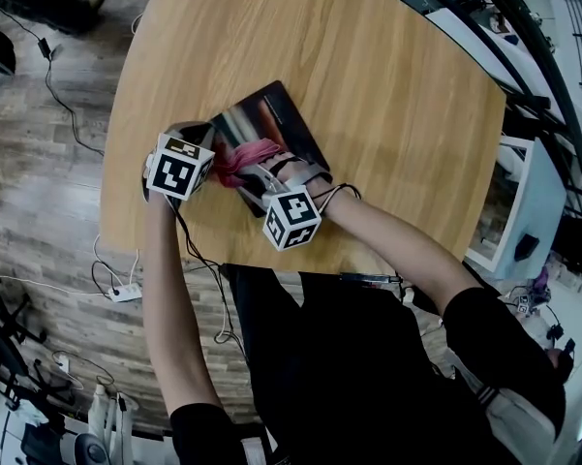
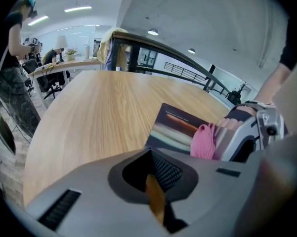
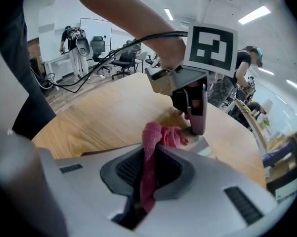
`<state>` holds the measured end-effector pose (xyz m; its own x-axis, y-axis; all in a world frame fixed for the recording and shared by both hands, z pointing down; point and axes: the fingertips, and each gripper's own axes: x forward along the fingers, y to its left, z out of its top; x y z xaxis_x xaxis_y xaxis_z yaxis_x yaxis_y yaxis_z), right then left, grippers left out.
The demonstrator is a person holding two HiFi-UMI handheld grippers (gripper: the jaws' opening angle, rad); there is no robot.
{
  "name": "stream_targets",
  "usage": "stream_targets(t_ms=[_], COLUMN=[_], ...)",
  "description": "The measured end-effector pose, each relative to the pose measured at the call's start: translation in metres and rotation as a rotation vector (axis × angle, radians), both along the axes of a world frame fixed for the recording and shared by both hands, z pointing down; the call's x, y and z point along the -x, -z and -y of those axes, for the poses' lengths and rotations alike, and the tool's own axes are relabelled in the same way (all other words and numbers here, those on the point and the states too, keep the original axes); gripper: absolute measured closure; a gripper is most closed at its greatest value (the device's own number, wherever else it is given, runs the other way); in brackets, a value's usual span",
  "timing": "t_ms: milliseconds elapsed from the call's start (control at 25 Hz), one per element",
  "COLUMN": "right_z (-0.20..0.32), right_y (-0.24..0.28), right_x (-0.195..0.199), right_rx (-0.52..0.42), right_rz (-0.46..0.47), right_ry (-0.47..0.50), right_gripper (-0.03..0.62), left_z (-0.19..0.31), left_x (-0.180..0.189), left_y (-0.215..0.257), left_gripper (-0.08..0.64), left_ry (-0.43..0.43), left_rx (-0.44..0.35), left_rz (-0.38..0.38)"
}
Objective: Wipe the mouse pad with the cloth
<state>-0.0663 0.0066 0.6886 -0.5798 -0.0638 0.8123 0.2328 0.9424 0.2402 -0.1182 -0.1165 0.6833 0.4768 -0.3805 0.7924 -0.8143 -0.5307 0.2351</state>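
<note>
The mouse pad (image 1: pixel 276 119), dark with a coloured print, lies on the round wooden table (image 1: pixel 387 76). On its near part a pink cloth (image 1: pixel 244 155) is bunched up. My right gripper (image 1: pixel 259 174) is shut on that cloth (image 3: pixel 163 135), which hangs out between its jaws and rests on the pad. My left gripper (image 1: pixel 215 160) stands at the pad's left corner, jaws shut, its tip down on the pad's pale edge (image 3: pixel 206 148). The left gripper view shows the pad (image 2: pixel 175 125) just beyond the jaws, the cloth (image 2: pixel 203 141) and the right gripper (image 2: pixel 247 132) at the right.
The table's near edge (image 1: pixel 203 255) runs just behind both grippers. Cables and a power strip (image 1: pixel 126 292) lie on the floor at the left. A person (image 2: pixel 12 58) stands past the table's far left side, by desks and office chairs (image 3: pixel 123 58).
</note>
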Motion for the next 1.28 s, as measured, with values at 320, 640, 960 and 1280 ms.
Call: stream_targets(t_ms=[320,640,960,1280], right_z=[-0.034,-0.071,-0.106,-0.117], right_y=[0.002,0.002,-0.004,0.022], right_x=[-0.024,-0.049,-0.081,-0.112], right_rx=[0.026,0.069,0.127,0.341], right_rz=[-0.002,-0.011,-0.057,0.006], right_ry=[0.028,0.032,0.074,-0.007], right_gripper=[0.535,0.535,0.535,0.535], left_z=[0.001,0.001,0.001,0.000], left_x=[-0.001,0.000,-0.001,-0.001], left_y=[0.001,0.000,-0.003,-0.004], left_gripper=[0.537,0.537,0.537,0.537], left_ry=[-0.010,0.001,0.003,0.004], left_rx=[0.008,0.014,0.025,0.030], left_rz=[0.028,0.045,0.059,0.069])
